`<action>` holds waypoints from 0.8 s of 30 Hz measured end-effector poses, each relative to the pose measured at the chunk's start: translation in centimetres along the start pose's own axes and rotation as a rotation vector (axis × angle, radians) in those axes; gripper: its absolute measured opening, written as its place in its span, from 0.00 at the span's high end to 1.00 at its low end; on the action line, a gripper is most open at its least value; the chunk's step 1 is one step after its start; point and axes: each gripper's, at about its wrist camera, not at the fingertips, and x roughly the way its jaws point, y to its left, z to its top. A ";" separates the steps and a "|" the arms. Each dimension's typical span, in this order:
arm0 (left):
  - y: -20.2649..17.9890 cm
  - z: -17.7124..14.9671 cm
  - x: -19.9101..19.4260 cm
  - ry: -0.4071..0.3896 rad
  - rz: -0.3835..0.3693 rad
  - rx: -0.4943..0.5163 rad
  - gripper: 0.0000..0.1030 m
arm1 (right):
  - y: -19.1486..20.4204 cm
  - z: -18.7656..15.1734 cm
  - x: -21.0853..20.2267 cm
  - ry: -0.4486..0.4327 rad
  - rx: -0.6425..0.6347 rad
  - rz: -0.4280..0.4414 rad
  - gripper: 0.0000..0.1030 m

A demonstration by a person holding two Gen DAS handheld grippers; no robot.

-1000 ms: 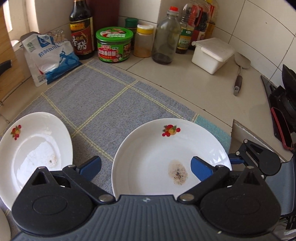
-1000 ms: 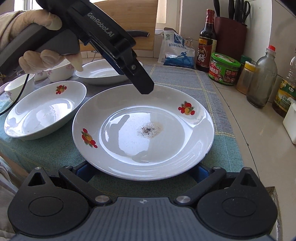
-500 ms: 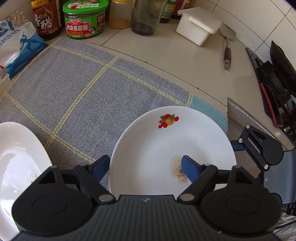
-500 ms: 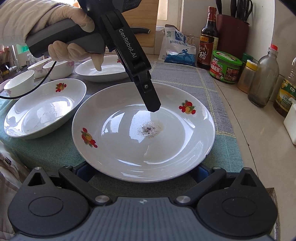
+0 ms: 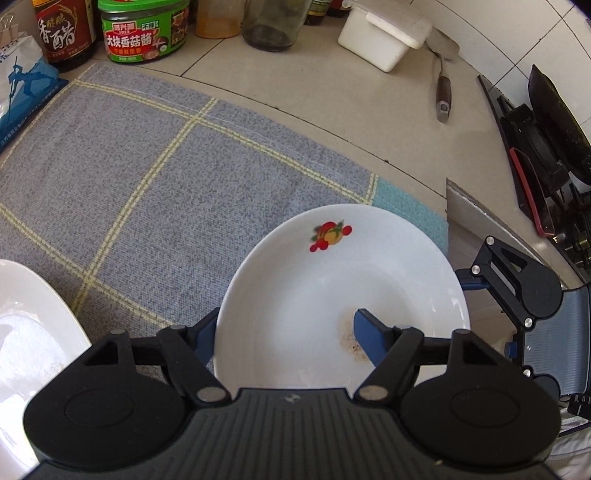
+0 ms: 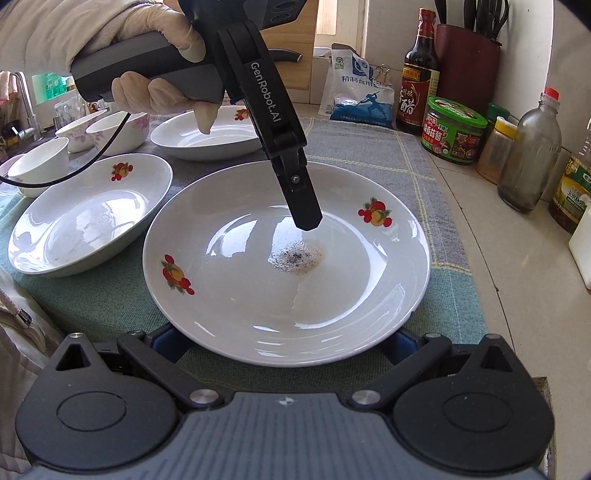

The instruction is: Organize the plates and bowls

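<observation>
A white plate with fruit prints and a dark stain (image 6: 288, 266) lies on the grey checked cloth (image 5: 155, 155); it also shows in the left wrist view (image 5: 332, 288). My left gripper (image 5: 284, 332) is open and straddles the plate's rim, one finger (image 6: 299, 192) over the stained middle, the other outside the rim. My right gripper (image 6: 284, 339) is open, its blue fingers under the plate's near edge on both sides. A second fruit plate (image 6: 85, 214) sits left of it, a third (image 6: 207, 133) behind. Small bowls (image 6: 99, 133) stand at the far left.
Jars and bottles line the back wall: a green-lidded jar (image 6: 456, 134), a dark vinegar bottle (image 6: 419, 70), a glass bottle (image 6: 528, 155), a salt bag (image 6: 354, 92). A white lidded box (image 5: 384, 33), a spatula (image 5: 443, 88) and a stove with a wok (image 5: 554, 122) lie to the right.
My left gripper has dropped down and forward over the stained plate, its finger now lower above the stain. The right gripper and the plates have stayed put.
</observation>
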 end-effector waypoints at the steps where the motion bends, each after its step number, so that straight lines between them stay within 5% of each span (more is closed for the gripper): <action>1: 0.0 0.0 0.0 0.003 -0.001 0.002 0.28 | 0.0 0.1 0.0 0.003 0.001 0.000 0.00; 24: 2.0 3.1 -1.8 -0.098 0.011 -0.006 0.28 | -3.1 3.5 1.0 0.001 -0.057 -0.015 0.00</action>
